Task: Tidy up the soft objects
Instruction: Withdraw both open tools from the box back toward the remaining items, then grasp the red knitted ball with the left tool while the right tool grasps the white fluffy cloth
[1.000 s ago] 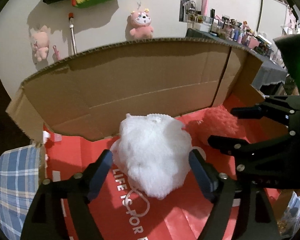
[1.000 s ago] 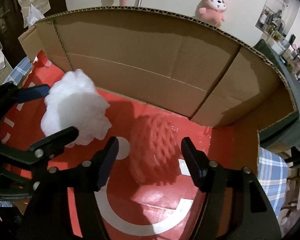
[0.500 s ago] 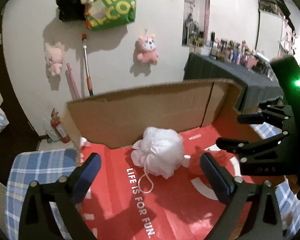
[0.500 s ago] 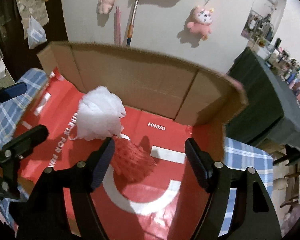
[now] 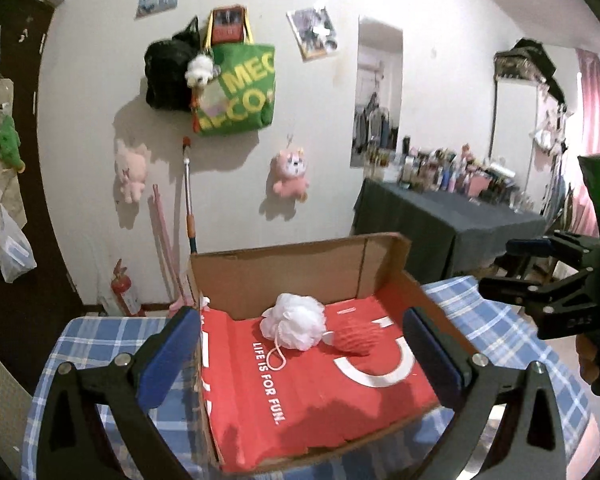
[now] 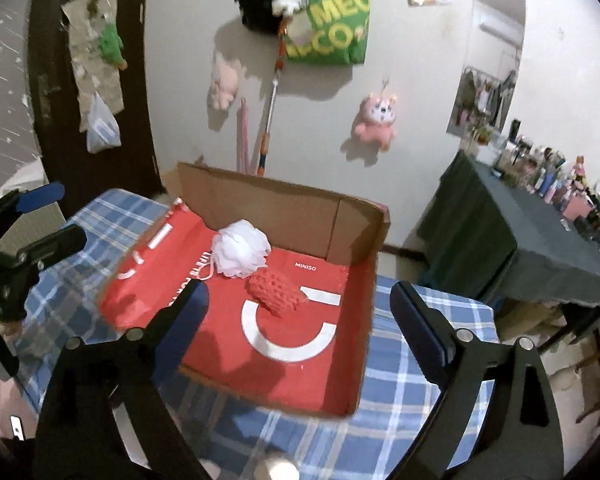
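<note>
A white mesh bath puff point(image 5: 294, 326) point(image 6: 241, 248) and a red mesh sponge point(image 5: 356, 340) point(image 6: 276, 292) lie side by side in a cardboard box point(image 5: 284, 268) point(image 6: 356, 232) lined with a red printed sheet. My left gripper point(image 5: 300, 360) hangs well back from the box and above it, open, nothing between its fingers. My right gripper point(image 6: 300, 320) is likewise drawn back and raised, its jaws opening, with nothing held. Each gripper shows at the edge of the other's view.
The box sits on a blue checked tablecloth point(image 5: 100, 340) point(image 6: 412, 364). Behind is a white wall with a green bag point(image 5: 240, 96), pink plush toys point(image 5: 290, 176) and a mop handle point(image 5: 188, 196). A dark-covered table with several bottles point(image 5: 452, 220) stands at right.
Both grippers let go of the puff and the sponge, opened wide and pulled back and up out of the box. The two soft objects stay lying in the box.
</note>
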The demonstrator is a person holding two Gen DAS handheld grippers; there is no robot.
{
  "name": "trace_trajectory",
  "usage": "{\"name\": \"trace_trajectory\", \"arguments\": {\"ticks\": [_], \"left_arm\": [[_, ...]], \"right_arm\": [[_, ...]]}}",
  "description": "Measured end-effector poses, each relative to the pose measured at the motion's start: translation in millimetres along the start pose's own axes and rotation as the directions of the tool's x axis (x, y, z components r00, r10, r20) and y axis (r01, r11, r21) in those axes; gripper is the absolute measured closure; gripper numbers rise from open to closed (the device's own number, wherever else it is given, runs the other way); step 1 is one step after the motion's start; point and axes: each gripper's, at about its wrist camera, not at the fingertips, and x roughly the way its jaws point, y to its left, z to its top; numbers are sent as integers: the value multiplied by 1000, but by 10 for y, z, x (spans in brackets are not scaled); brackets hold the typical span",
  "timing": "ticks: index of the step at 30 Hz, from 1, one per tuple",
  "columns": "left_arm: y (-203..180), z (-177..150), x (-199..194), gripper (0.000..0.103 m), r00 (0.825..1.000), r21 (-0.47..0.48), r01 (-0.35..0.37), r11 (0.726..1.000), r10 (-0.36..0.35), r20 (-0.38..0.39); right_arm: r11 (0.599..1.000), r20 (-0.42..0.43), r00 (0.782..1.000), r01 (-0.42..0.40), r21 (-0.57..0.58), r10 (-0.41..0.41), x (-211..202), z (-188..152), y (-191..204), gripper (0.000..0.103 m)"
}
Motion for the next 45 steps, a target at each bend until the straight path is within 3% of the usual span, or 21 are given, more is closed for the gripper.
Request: {"name": "trace_trajectory", "arguments": {"ticks": [7,16,19,24,34,41,45], "left_arm": [[-72,-160,-716,0,995,2,23,1000,-23,101],[-215,-371,-1514,0,978,27,-13,1000,7,210],[-280,-520,-1753,0,970,38,-31,999,20,244],[-354,-914,-1981,0,965,18,-18,1000,12,262],[-500,-1686,-1997,0,968,-25,-9,1000,15,252],[-541,-2063,-1787,0,979,-58,12,998,0,204],[-583,-2235,-1644,0,984,-50,-6,999,15,178]], "right_arm": [[1000,111,994,0,11,-1,-740,-381,25,10],[1000,213,977,7,26,-12,-1392,-845,136,9],[999,254,967,0,51,-13,-1601,-1087,179,4],[997,308,950,35,70,-54,-1815,-1497,293,3],[981,316,932,142,132,-177,-1657,-2318,521,0],[970,276,938,167,175,-212,-1295,-2693,611,0],[969,234,953,148,197,-193,-1077,-2801,623,0]]}}
